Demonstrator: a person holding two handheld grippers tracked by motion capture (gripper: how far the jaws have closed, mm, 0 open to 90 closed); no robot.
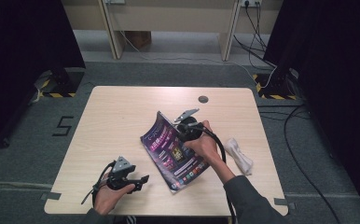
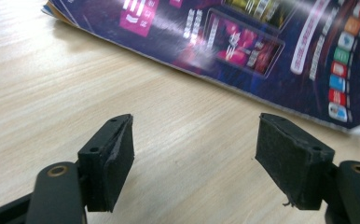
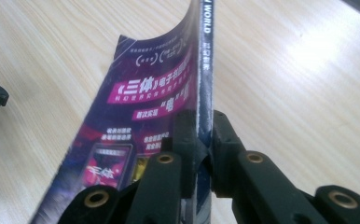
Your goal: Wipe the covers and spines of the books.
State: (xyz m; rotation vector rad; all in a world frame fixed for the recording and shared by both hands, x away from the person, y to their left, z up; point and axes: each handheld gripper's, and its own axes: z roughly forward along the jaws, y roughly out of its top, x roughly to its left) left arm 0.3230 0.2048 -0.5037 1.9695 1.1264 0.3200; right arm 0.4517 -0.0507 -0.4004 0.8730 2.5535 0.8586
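Right gripper point(image 3: 199, 140) clamps the magazine point(image 1: 174, 151) at its spine edge, lifting that side. Left gripper point(image 2: 194, 156) spread wide, empty, over bare table point(image 1: 122, 112) near the magazine's near-left edge.

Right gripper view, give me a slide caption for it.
Right gripper clamped on the spine edge of a purple magazine, lifting it off the wooden table.

The glossy purple paper magazine point(image 2: 243, 42) is cut off by the left gripper view's top edge; its small print is unreadable.
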